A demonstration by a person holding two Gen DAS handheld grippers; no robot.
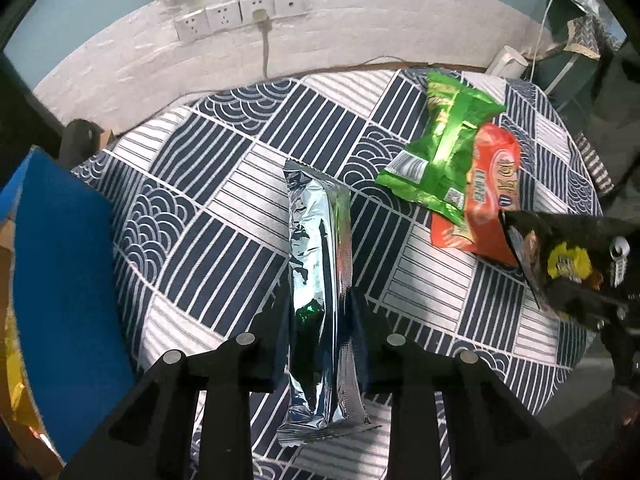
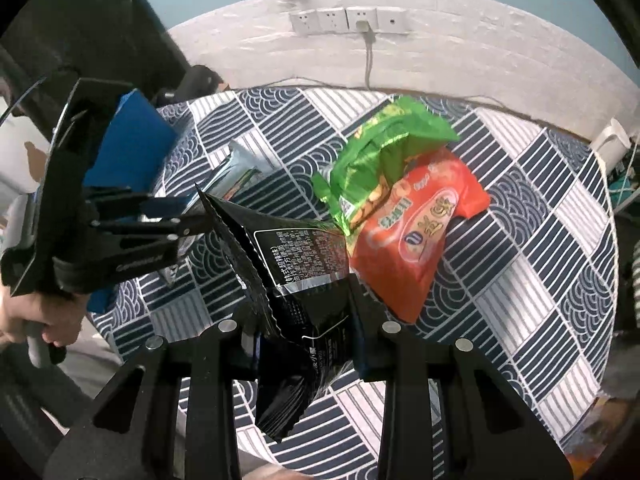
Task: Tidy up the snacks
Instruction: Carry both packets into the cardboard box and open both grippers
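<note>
Left gripper [image 1: 316, 320] fingers clamp the silver pack [image 1: 318, 280]; right gripper [image 2: 304, 320] fingers clamp the black bag [image 2: 296, 280] above the counter [image 2: 540, 240]

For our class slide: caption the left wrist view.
Left gripper clamps a silver packet above the patterned tablecloth.

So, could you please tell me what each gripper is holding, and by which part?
The left gripper grips the silver packet across its lower half; the right gripper grips the black packet around its middle.

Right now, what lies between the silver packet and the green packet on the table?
Only bare patterned tablecloth lies between the silver packet and the green packet, seen in the left wrist view.
</note>
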